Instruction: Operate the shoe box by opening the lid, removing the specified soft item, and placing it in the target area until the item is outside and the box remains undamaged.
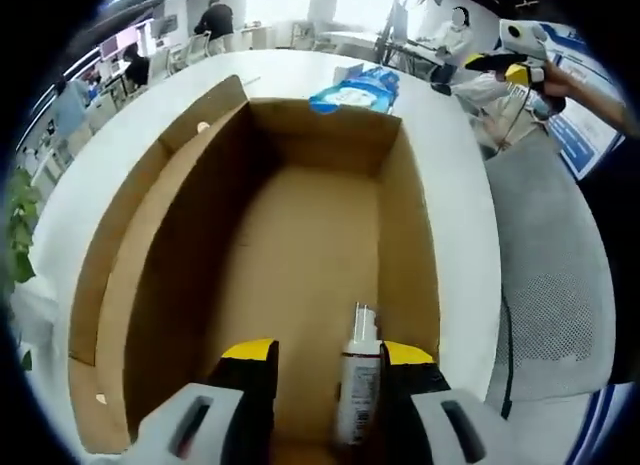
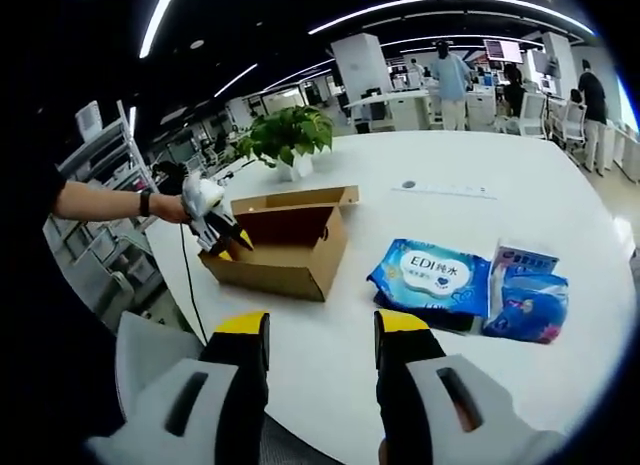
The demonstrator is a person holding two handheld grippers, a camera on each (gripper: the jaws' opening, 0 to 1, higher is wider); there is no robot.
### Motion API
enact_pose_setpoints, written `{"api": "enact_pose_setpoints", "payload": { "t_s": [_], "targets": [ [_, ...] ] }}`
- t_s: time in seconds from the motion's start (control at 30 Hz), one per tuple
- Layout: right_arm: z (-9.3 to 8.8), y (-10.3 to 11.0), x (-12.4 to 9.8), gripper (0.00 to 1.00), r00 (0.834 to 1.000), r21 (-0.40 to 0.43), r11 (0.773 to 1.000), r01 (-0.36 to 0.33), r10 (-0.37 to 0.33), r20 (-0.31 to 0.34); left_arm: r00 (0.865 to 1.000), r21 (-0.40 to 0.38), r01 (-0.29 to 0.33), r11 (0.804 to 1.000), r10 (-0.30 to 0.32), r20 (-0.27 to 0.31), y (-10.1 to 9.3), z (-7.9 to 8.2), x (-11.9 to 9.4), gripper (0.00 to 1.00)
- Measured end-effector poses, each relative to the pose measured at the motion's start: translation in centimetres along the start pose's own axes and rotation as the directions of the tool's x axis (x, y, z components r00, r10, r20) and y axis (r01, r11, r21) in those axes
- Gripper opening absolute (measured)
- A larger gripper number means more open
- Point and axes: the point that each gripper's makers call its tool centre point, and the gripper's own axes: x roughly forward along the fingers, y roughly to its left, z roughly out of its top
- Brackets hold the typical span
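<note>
Your left gripper view looks steeply down into the open cardboard shoe box [image 1: 300, 255] from close above its near end, facing along the box toward the blue wipes pack [image 1: 355, 88] beyond its far wall. Your right gripper view sits well back off the white table [image 2: 470, 200], looking across it toward the plant [image 2: 288, 135]. Both views share the shoe box [image 2: 285, 247], the wipes pack [image 2: 430, 275] and the tabletop [image 1: 300, 70].

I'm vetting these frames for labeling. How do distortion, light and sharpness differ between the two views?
Left gripper view: the cardboard box bulges from fisheye, evenly lit, and the bottle is soft. Right gripper view: ceiling strip lights glare, the white table is bright, and the wipes pack is sharp.
</note>
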Motion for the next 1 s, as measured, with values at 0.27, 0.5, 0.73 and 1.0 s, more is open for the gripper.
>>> {"api": "enact_pose_setpoints", "payload": {
  "t_s": [0.27, 0.5, 0.73, 1.0],
  "targets": [
    [-0.3, -0.1, 0.1, 0.39, 1.0, 0.001, 1.0, 0.001, -0.001, -0.01, 0.998, 0.047, 0.029, 0.998, -0.027, -0.052, -0.1, -0.8, 0.9, 0.41],
    [-0.9, 0.0, 0.4, 0.39, 0.999, -0.009, 1.0, -0.004, 0.003, -0.037, 0.997, 0.076, 0.042, 0.996, -0.037, -0.074, 0.2, -1.1, 0.7, 0.43],
    [-0.4, 0.2, 0.4, 0.39, 1.0, 0.006, 1.0, -0.006, 0.006, -0.019, 0.993, 0.114, 0.067, 0.991, -0.055, -0.103, -0.2, -2.1, 0.1, 0.41],
    [-0.7, 0.6, 0.8, 0.39, 1.0, 0.004, 1.0, -0.012, 0.012, -0.028, 0.988, 0.154, 0.048, 0.987, -0.025, -0.153, 0.1, -3.4, 0.9, 0.38]
  ]
}}
